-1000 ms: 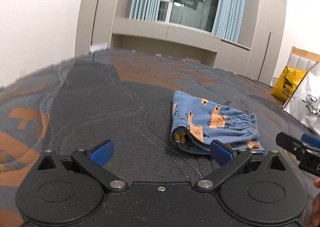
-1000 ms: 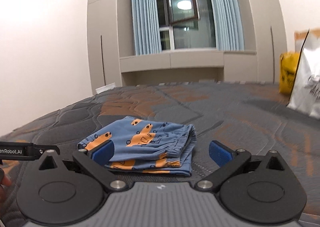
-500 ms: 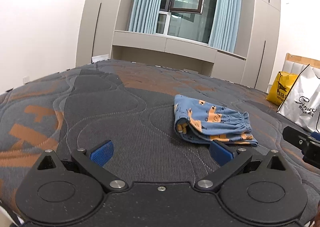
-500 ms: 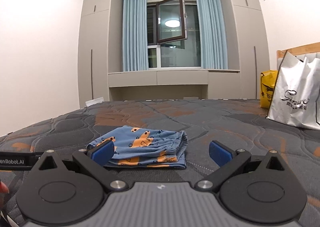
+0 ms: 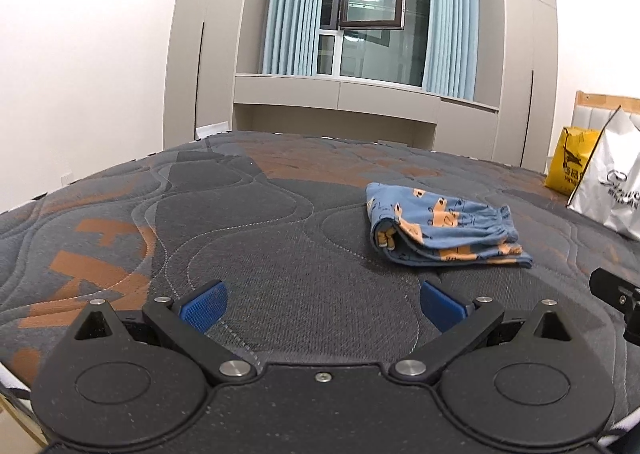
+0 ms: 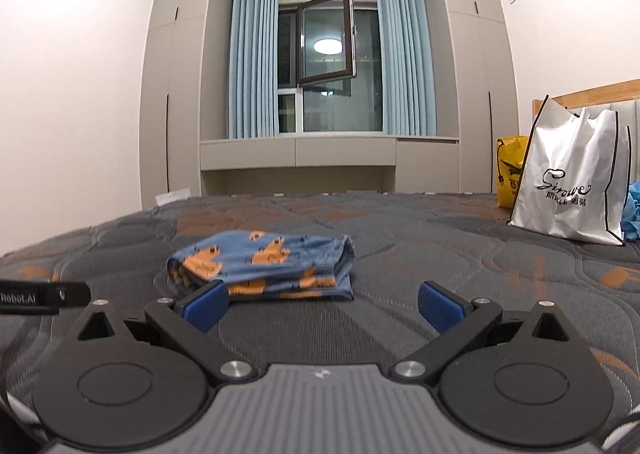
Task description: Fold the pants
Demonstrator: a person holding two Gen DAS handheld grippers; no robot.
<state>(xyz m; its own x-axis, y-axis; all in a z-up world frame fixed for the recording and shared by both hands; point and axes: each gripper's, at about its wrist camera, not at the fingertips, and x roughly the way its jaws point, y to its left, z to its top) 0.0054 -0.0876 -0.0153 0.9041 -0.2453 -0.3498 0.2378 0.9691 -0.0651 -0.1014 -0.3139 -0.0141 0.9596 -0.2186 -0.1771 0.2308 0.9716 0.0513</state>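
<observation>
- Pants (image 5: 444, 228), blue with orange print, lie folded in a small stack on the mattress (image 5: 240, 222), a dark quilted surface filling the lower view.
- White bag (image 6: 568, 190) stands at the far right, yellow bag (image 6: 508, 170) behind it.
- Left gripper (image 5: 322, 304) hovers near the pants, jaws wide apart, holding nothing.
- Right gripper (image 6: 322, 304) likewise gapes, empty.

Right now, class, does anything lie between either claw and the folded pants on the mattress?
Nothing visible does. Only bare quilted mattress separates the open left claw and open right claw from the folded blue pants. The white shopping bag stands off to the side.
</observation>
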